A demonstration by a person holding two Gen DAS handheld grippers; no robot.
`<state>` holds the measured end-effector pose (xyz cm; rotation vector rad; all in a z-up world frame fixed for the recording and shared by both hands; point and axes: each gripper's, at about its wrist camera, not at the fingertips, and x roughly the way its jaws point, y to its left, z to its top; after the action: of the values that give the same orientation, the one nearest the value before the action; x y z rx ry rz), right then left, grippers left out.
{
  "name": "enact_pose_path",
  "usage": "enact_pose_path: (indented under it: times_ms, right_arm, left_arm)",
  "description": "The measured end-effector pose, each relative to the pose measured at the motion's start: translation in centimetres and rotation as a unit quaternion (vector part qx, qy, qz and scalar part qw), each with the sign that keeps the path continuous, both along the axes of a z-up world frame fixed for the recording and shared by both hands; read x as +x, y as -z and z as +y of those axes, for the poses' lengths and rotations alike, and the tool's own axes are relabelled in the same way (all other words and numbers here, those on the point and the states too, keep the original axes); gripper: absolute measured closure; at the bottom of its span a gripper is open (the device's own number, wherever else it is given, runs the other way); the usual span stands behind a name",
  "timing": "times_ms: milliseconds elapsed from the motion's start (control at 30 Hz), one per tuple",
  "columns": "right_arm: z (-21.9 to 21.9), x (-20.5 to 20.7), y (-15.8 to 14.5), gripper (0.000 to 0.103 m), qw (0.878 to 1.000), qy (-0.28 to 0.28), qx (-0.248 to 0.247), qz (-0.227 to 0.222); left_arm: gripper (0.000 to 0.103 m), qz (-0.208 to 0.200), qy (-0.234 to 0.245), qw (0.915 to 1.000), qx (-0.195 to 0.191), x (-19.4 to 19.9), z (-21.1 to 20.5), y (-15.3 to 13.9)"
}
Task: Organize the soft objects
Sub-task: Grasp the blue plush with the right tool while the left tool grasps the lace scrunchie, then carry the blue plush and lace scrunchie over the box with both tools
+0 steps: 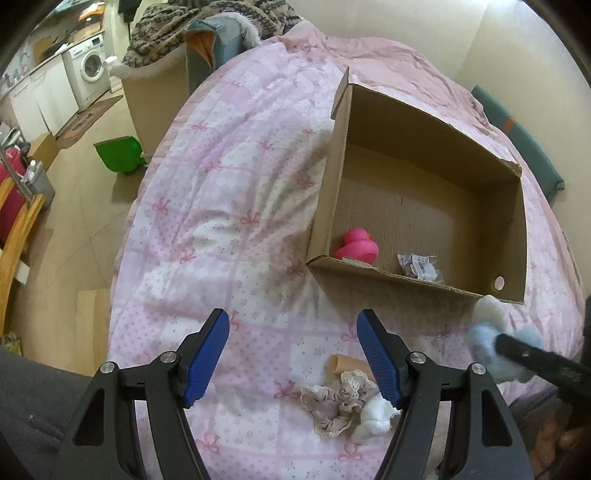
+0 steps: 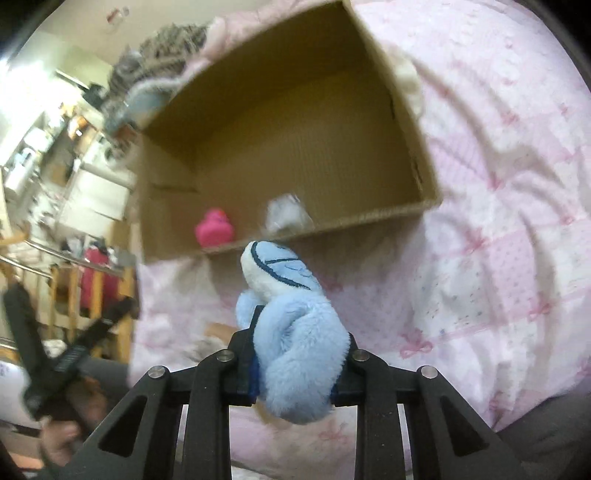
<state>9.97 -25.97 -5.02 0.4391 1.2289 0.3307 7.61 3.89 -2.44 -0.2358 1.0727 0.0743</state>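
An open cardboard box [image 1: 515,225] lies on the pink bedspread [image 1: 229,177]; inside are a pink rubber duck [image 1: 357,246] and a small clear packet [image 1: 419,266]. My left gripper [image 1: 293,354] is open and empty, above the bed in front of the box. A frilly lilac scrunchie [image 1: 334,404], a white soft item [image 1: 375,417] and a tan tube [image 1: 345,363] lie by its right finger. My right gripper [image 2: 295,363] is shut on a blue-and-white plush toy [image 2: 295,332], held just before the box's near wall [image 2: 332,225]. The plush also shows in the left wrist view [image 1: 491,339].
The duck [image 2: 214,228] and packet [image 2: 286,212] show blurred in the right wrist view. A patterned blanket pile [image 1: 166,33] and a teal cushion [image 1: 517,136] sit at the bed's far edges. Left of the bed are a green bin [image 1: 120,153], a washing machine [image 1: 88,70] and a wooden rail [image 1: 18,229].
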Motion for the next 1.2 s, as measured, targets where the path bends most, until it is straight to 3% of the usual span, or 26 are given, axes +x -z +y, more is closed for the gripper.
enact_pose_path:
  times_ms: [133, 300, 533, 600, 633, 967, 1033, 1067, 1100, 1200]
  right_arm:
    - [-0.1, -1.3, -1.6, 0.076, 0.999, -0.012, 0.023, -0.026]
    - [0.2, -1.9, -0.8, 0.076, 0.999, -0.024, 0.007, -0.023]
    - [0.8, -1.5, -0.3, 0.076, 0.999, -0.030, 0.006, -0.020]
    - [0.8, -1.3, 0.0, 0.076, 0.999, -0.028, 0.006, -0.014]
    - [0.7, -1.3, 0.0, 0.076, 1.000, -0.027, 0.006, -0.011]
    - [1.1, -1.0, 0.5, 0.076, 1.000, -0.023, 0.004, -0.003]
    - [1.0, -1.1, 0.6, 0.076, 1.000, -0.020, 0.002, -0.002]
    - [0.9, -1.1, 0.6, 0.076, 1.000, -0.019, 0.002, -0.001]
    - [0.9, -1.1, 0.6, 0.076, 1.000, -0.017, 0.002, -0.001]
    - [0.8, -1.1, 0.6, 0.075, 1.000, -0.015, 0.003, -0.002]
  left_arm:
    - [0.034, 0.026, 0.001, 0.9996, -0.011, 0.1, 0.1, 0.8]
    - [0.038, 0.067, 0.028, 0.9973, -0.010, 0.1, -1.1, 2.4]
    - [0.041, 0.147, 0.059, 0.9858, -0.055, 0.4, -2.7, 6.5]
    - [0.054, 0.162, 0.066, 0.9823, -0.068, 0.6, -3.2, 7.2]
    - [0.054, 0.171, 0.071, 0.9796, -0.078, 0.7, -3.4, 7.6]
    - [0.055, 0.206, 0.112, 0.9690, -0.078, 1.1, -6.0, 9.9]
    - [0.067, 0.203, 0.120, 0.9704, -0.051, 0.8, -6.6, 10.0]
    - [0.082, 0.204, 0.121, 0.9706, -0.041, 0.7, -6.7, 10.2]
    - [0.089, 0.206, 0.120, 0.9704, -0.037, 0.7, -6.6, 10.3]
    - [0.092, 0.200, 0.113, 0.9722, -0.046, 0.6, -5.9, 9.9]
